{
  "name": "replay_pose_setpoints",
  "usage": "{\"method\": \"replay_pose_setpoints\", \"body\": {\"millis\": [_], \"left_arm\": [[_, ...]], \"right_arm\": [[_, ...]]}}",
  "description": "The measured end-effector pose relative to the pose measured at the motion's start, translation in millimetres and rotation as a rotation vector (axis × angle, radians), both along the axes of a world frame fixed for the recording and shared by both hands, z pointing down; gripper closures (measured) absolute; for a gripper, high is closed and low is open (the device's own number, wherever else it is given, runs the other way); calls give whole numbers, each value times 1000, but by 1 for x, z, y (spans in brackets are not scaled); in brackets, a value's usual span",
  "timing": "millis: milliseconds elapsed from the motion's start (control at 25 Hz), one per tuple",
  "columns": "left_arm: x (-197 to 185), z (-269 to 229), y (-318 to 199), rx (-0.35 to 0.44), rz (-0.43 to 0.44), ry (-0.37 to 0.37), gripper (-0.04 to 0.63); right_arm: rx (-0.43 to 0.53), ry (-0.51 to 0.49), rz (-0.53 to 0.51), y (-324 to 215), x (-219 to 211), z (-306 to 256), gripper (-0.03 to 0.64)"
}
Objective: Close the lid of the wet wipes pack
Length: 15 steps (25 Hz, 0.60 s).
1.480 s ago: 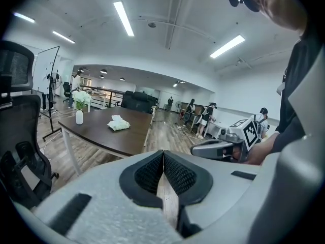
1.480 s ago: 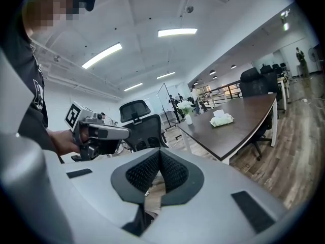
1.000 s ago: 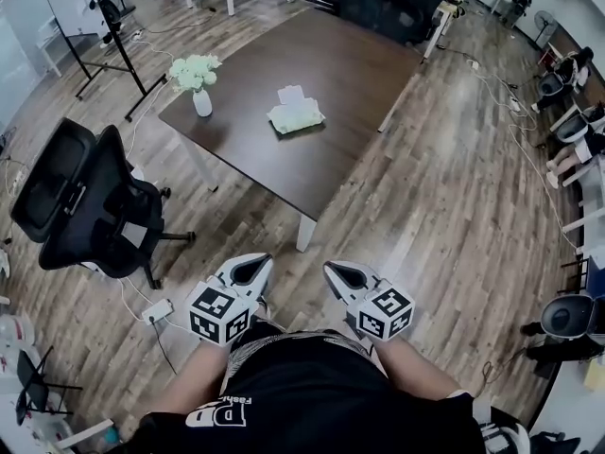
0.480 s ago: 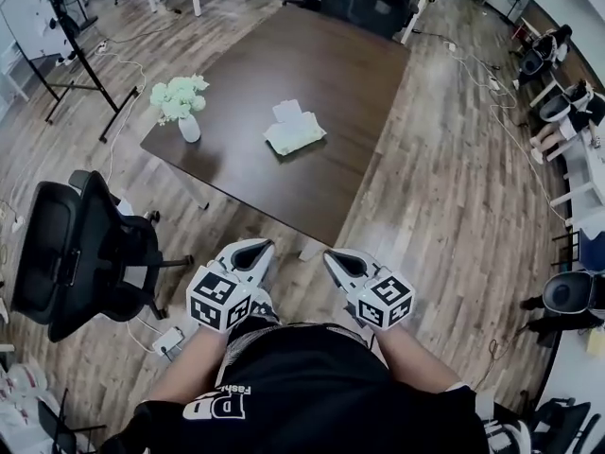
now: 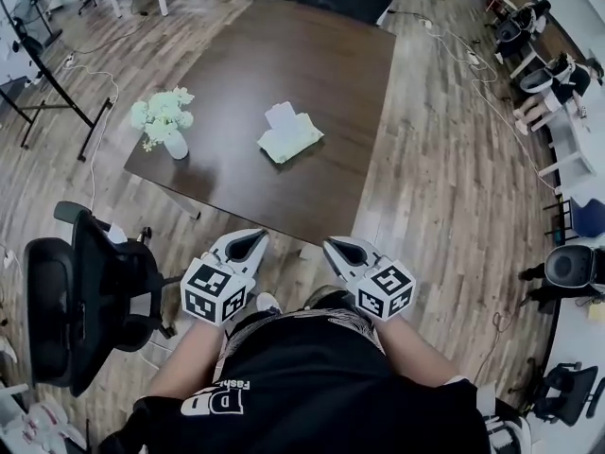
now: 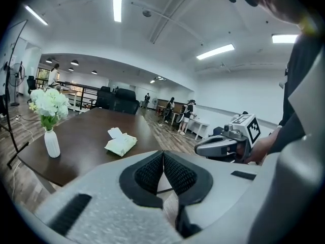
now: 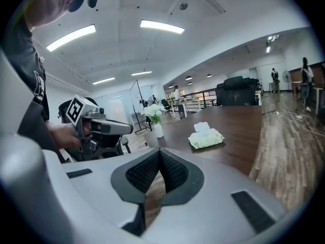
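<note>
Facing the dark-brown wooden table (image 5: 331,83), I hold the left gripper (image 5: 246,245) and right gripper (image 5: 346,251) closed and empty, well short of the pale-green soft wet wipes pack (image 5: 293,138) mid-table (white lid (image 5: 281,113) standing open); a clumsy push may skid the light pack rather than shut it.

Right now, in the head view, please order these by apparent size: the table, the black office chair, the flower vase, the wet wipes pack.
1. table
2. black office chair, though it is nearer the camera
3. flower vase and wet wipes pack: they look about alike, so I leave them unranked.
</note>
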<state>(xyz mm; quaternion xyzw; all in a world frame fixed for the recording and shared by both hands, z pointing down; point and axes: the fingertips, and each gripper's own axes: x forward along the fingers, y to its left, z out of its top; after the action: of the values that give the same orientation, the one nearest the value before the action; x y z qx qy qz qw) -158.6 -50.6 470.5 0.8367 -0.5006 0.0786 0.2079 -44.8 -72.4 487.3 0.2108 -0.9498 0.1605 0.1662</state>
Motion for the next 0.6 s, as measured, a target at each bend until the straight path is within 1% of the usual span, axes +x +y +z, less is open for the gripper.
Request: {"method": "replay_pose_setpoints", "body": {"millis": [160,320,480,600], "left_arm": [[-2,1,-24,0,29,3,577],[-2,3,-55,-2,31,-5,575],[-6,1,-87,2,9,-16,575],[-12,-4,-114,29,-35,-31,575]], "right_arm": [[7,-5,23,-19,-4,-4,612],[6,-5,30,-45,-4,-3,612],[5,-18,12,-77,-7,-7,612],[3,-36,-12,-101,-10,-14,612]]}}
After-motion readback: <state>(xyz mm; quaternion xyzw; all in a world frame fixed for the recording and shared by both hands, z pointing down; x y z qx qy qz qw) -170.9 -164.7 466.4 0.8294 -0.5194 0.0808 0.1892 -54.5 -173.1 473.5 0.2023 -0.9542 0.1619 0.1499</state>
